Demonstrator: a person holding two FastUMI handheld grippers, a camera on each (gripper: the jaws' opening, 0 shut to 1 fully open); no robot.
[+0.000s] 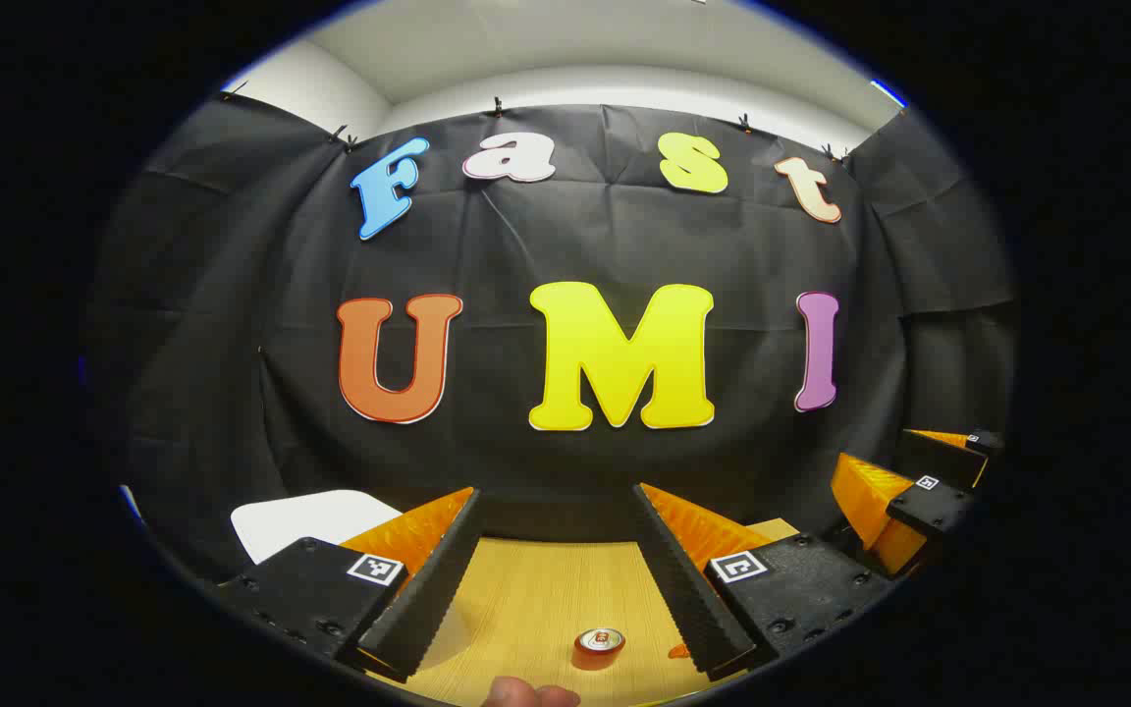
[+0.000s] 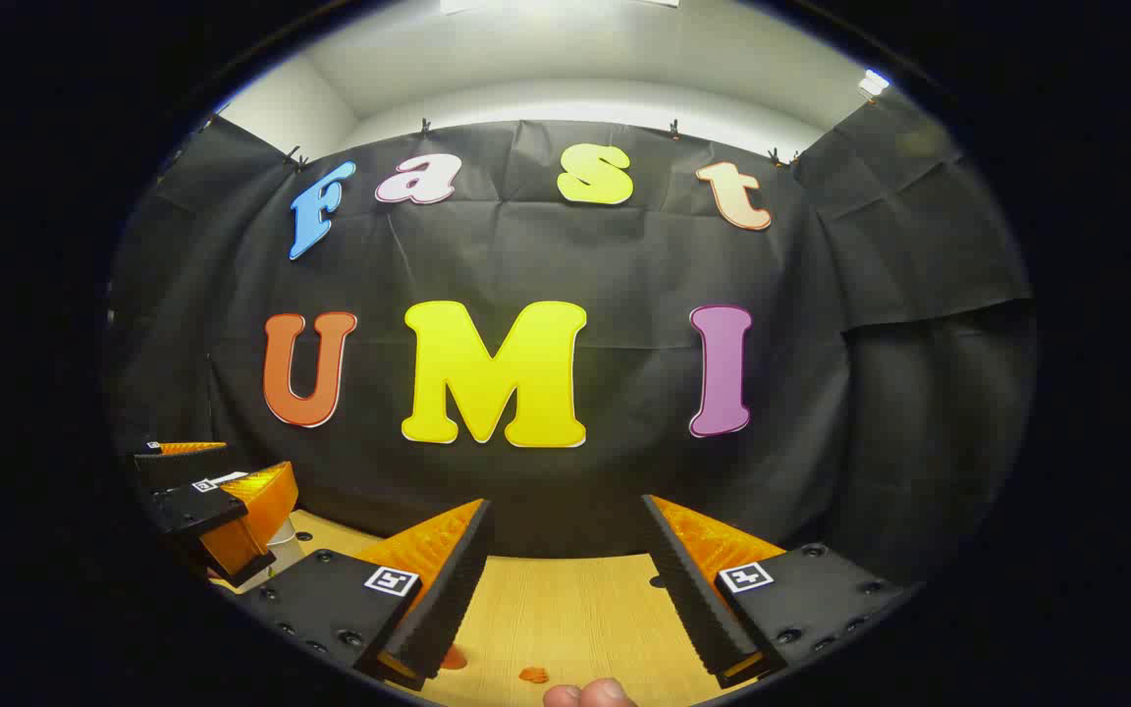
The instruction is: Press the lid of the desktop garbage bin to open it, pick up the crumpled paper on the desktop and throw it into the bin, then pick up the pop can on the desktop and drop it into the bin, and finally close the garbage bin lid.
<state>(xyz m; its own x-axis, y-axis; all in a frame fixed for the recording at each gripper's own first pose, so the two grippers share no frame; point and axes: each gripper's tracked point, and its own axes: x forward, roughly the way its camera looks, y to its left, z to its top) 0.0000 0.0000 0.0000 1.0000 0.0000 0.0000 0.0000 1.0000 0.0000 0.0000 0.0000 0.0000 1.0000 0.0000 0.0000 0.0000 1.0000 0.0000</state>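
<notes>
A red pop can (image 1: 599, 646) stands upright on the wooden desktop (image 1: 546, 589), low in the left gripper view, between my left gripper's fingers and below them. My left gripper (image 1: 559, 491) is open and holds nothing, raised above the desk and facing the black wall. A white flat surface (image 1: 315, 520), possibly the bin's lid, lies behind its left finger. In the right gripper view, my right gripper (image 2: 566, 503) is open too, with nothing between its fingers. Each gripper appears beside the other: the right gripper (image 1: 904, 462) at the far right, the left gripper (image 2: 222, 471) at the far left.
The black cloth wall closes off the back of the desk. Small orange scraps (image 2: 532, 674) lie on the wood near the front edge. A fingertip (image 2: 590, 693) shows at the bottom rim. A bit of white (image 2: 281, 535) peeks from behind the left gripper.
</notes>
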